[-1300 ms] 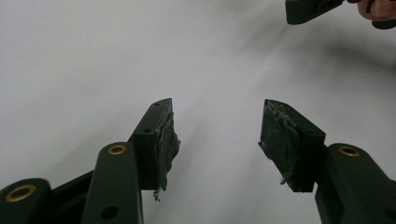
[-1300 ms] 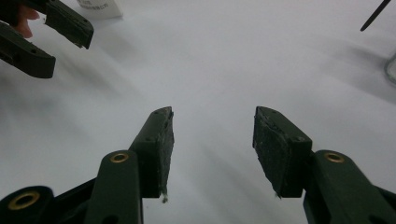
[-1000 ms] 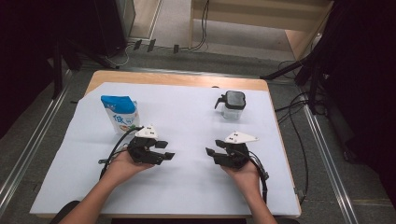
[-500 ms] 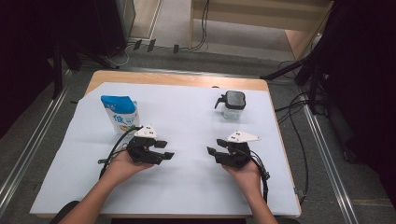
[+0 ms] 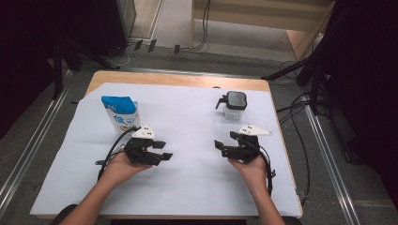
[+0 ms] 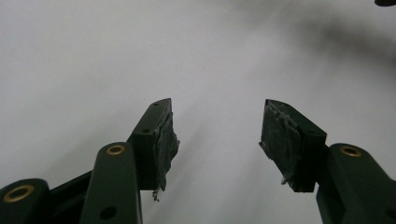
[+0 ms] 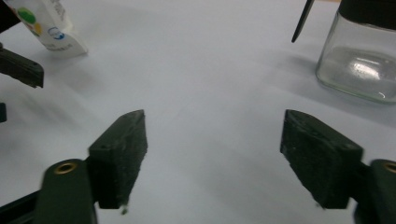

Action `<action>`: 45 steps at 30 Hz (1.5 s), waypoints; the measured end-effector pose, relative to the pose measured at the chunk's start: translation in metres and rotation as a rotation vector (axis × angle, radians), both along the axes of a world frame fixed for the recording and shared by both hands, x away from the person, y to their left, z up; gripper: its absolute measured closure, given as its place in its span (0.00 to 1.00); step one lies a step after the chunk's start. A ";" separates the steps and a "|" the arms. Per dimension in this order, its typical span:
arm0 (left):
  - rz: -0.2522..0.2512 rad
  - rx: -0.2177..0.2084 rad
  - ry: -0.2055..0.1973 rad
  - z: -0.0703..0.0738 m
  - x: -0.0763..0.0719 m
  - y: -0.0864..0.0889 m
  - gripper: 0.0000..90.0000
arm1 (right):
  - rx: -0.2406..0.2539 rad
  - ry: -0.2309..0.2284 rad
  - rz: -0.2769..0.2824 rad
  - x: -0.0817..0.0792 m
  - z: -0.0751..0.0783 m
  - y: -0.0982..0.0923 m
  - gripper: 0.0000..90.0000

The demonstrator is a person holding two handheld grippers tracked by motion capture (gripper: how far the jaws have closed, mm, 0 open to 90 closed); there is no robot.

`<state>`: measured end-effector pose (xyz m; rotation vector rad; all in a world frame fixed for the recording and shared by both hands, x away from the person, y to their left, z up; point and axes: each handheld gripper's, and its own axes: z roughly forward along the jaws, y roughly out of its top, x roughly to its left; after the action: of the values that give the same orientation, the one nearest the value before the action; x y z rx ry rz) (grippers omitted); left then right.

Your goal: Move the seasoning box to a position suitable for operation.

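A blue and white pouch stands upright at the left of the white sheet; its bottom corner shows at the top left of the right gripper view. A clear glass jar with a black lid and handle stands at the back right, and its glass body is close ahead of my right gripper. My left gripper rests on the sheet just in front of the pouch, open and holding nothing. My right gripper rests in front of the jar, open wide and holding nothing.
The white sheet covers most of a wooden table. Cables trail on the floor to the right of the table. Metal rails run along both sides. Both grippers point toward each other across the bare middle of the sheet.
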<state>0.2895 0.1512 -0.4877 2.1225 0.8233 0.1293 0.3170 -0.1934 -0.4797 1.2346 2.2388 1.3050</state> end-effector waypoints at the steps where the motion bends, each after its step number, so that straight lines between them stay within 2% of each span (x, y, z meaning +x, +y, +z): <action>1: 0.000 0.000 0.000 0.000 0.000 0.000 0.49 | -0.017 -0.002 -0.004 0.002 0.001 0.001 0.18; 3: 0.000 0.003 0.002 0.000 -0.001 0.001 0.49 | -0.061 -0.014 -0.021 0.005 0.001 0.002 0.15; 5: -0.003 0.005 0.003 0.000 -0.001 0.001 0.49 | -0.090 -0.019 -0.042 0.009 0.000 0.003 0.00; 8: -0.008 0.001 0.005 0.000 -0.001 0.001 0.49 | -0.107 -0.024 -0.072 0.013 0.001 0.004 0.00; 11: -0.011 0.002 0.002 0.000 -0.002 0.000 0.49 | -0.084 -0.061 -0.096 0.017 0.003 0.003 0.00; 14: -0.010 -0.001 0.000 0.000 -0.003 0.000 0.49 | -0.094 -0.085 -0.126 0.020 0.003 0.002 0.00; 15: -0.009 -0.002 0.002 0.001 -0.003 0.000 0.49 | -0.108 -0.083 -0.148 0.027 0.001 0.000 0.00; 20: -0.008 -0.009 0.000 0.002 -0.001 0.001 0.49 | -0.117 -0.050 -0.185 0.045 -0.005 -0.005 0.01; 26: -0.008 -0.011 0.009 0.002 -0.001 0.000 0.49 | -0.122 -0.080 -0.240 0.058 -0.004 -0.008 0.05; 27: -0.009 -0.009 0.008 0.002 -0.001 -0.001 0.49 | -0.126 -0.068 -0.269 0.066 -0.004 -0.009 0.05; 30: -0.014 -0.006 0.007 0.002 -0.001 -0.001 0.49 | -0.098 -0.030 -0.297 0.077 -0.006 -0.013 0.04; 31: -0.015 -0.004 0.007 0.002 -0.001 -0.001 0.49 | -0.113 -0.037 -0.306 0.080 -0.007 -0.012 0.04; 33: -0.013 -0.001 0.009 0.002 -0.001 -0.002 0.49 | -0.125 -0.046 -0.320 0.085 -0.008 -0.012 0.03; 37: -0.015 -0.003 0.012 0.002 -0.003 -0.002 0.49 | -0.111 -0.047 -0.345 0.094 -0.010 -0.011 0.01; 45: -0.024 0.001 0.019 0.002 -0.008 -0.004 0.49 | -0.125 -0.052 -0.357 0.110 -0.015 -0.009 0.00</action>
<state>0.2814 0.1469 -0.4854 2.1371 0.8088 0.0971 0.4269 -0.2022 -0.4943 1.4517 1.9173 1.0337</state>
